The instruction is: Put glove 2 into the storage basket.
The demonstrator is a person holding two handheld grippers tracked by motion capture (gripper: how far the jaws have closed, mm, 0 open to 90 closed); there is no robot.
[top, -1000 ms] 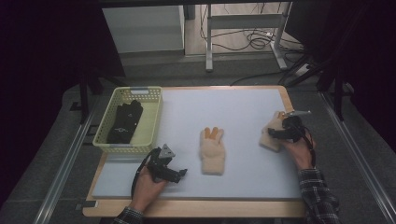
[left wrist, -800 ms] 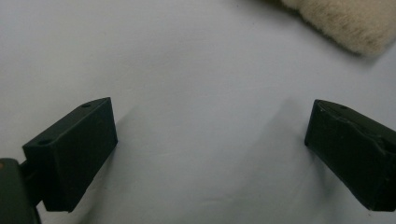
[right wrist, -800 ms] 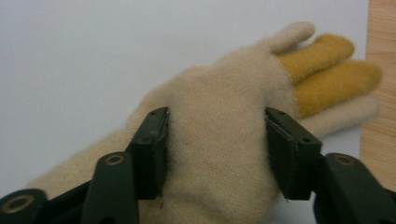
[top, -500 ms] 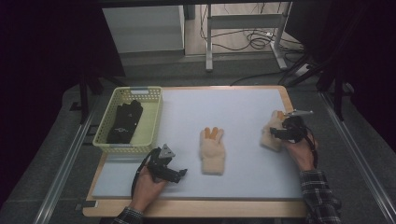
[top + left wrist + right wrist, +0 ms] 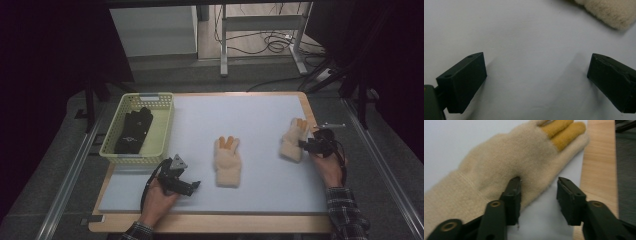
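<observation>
Right gripper view: the right claw [image 5: 539, 195] sits at the edge of a cream knitted wool glove with mustard-yellow fingertips [image 5: 506, 170], lying flat at the right edge of the pale grey table [image 5: 260, 115]. Its jaws have just been closing; the glove's edge lies between them, one jaw resting on the fabric, not yet pinched. The left claw [image 5: 536, 77] stands spread wide over bare table. A second matching cream glove [image 5: 227, 160] lies mid-table. A yellow-green plastic basket [image 5: 162, 135] holds a black glove [image 5: 132, 131].
</observation>
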